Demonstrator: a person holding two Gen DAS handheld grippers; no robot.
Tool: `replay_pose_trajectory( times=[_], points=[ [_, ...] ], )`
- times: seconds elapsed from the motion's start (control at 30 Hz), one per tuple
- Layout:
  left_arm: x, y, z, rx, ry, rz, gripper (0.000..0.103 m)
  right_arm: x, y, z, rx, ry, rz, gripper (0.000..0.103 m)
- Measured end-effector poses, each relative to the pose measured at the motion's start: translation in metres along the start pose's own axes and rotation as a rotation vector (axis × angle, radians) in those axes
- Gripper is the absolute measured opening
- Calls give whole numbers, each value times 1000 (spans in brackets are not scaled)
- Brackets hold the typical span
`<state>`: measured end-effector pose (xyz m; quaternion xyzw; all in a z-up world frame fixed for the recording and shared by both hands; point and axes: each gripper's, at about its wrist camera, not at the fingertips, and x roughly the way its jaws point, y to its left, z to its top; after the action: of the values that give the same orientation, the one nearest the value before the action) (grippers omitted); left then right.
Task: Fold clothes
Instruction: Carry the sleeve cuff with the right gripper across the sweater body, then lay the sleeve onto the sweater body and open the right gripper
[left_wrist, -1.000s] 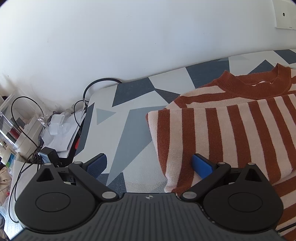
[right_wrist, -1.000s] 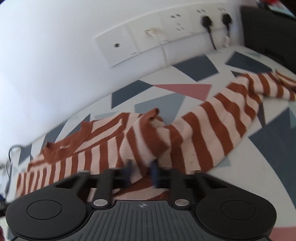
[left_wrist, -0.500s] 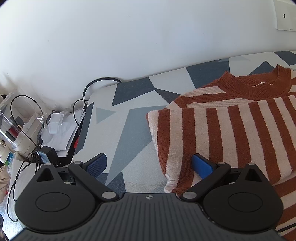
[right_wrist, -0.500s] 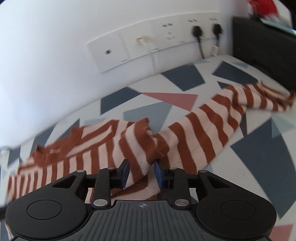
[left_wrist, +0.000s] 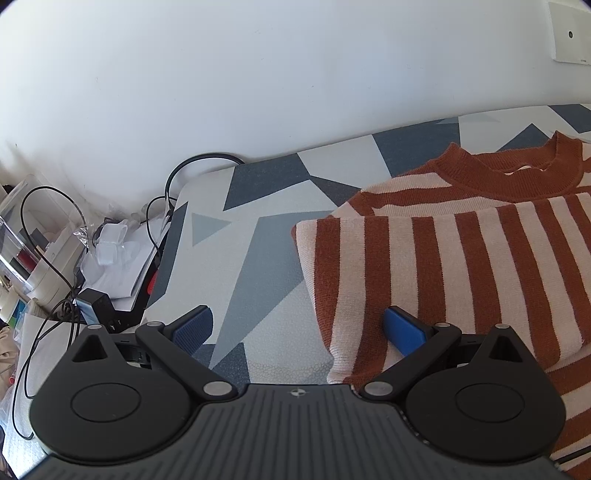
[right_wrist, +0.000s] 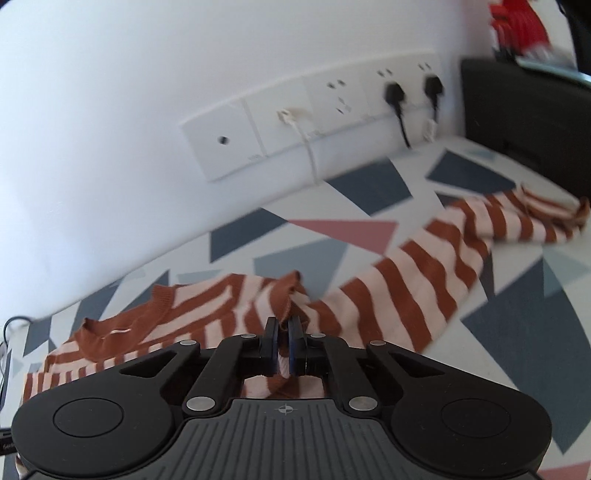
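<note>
Here the knit sweater (left_wrist: 461, 258) lies on a surface covered with a pebbled geometric cloth (left_wrist: 258, 258) of white, grey, navy and pink triangles. The sweater is ribbed wool-like fabric in rust and pale pink stripes, with a solid rust collar (left_wrist: 509, 173) toward the cloth's far edge, by the white wall. In the left wrist view its near side is doubled over into a straight-edged panel with a rounded corner.

The left gripper (left_wrist: 299, 328) stands wide apart, holding nothing; one blue textured pad (left_wrist: 192, 326) sits over bare cloth and the other (left_wrist: 404, 328) rests on the folded panel near its left edge.

The right gripper (right_wrist: 282, 347) is pinched tight on a bunched ridge of the sweater (right_wrist: 288, 295), the knit rising in a peak between its black fingers. From there a long striped sleeve (right_wrist: 424, 269) trails across the cloth toward the right edge, ending in a crumpled cuff beside a black box-like object (right_wrist: 517, 122).

On the wall sits a row of white socket plates (right_wrist: 314, 122) with two black plugs (right_wrist: 393, 92) and a white cable. Small print on the plates is too blurred to read.

Past the cloth's left edge are tangled black cables (left_wrist: 48, 229), crumpled plastic wrap and a clear plastic box (left_wrist: 22, 236) whose contents cannot be made out.
</note>
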<state>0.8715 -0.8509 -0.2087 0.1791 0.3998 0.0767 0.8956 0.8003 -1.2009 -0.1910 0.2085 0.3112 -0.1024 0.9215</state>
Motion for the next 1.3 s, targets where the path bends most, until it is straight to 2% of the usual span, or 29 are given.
replay_pose_trajectory(
  times=[0.2,0.4,0.47,0.53,0.67,0.8,0.9,1.13,1.2,1.3],
  points=[
    [0,0,0,0,1,3,101,7,46,-1,-200,5,65,4],
    [0,0,1,-6,8,2,101,33,92,-21,-363,111,120,5],
    [0,1,1,-9,10,2,101,36,98,-25,-368,140,132,8],
    [0,1,1,-12,11,1,101,39,103,-30,-369,169,145,15],
    [0,2,1,-23,11,-2,101,21,95,-27,-357,161,177,23],
    [1,2,1,-31,12,-3,101,1,82,-26,-416,97,124,29],
    [1,1,1,-31,12,0,101,-4,79,-31,-506,83,89,29],
    [0,0,2,-26,14,3,101,2,106,-42,-669,9,91,32],
    [1,1,2,-29,15,2,101,14,112,-45,-712,34,48,38],
    [1,1,2,-33,16,1,101,33,112,-51,-745,114,5,39]
  ],
)
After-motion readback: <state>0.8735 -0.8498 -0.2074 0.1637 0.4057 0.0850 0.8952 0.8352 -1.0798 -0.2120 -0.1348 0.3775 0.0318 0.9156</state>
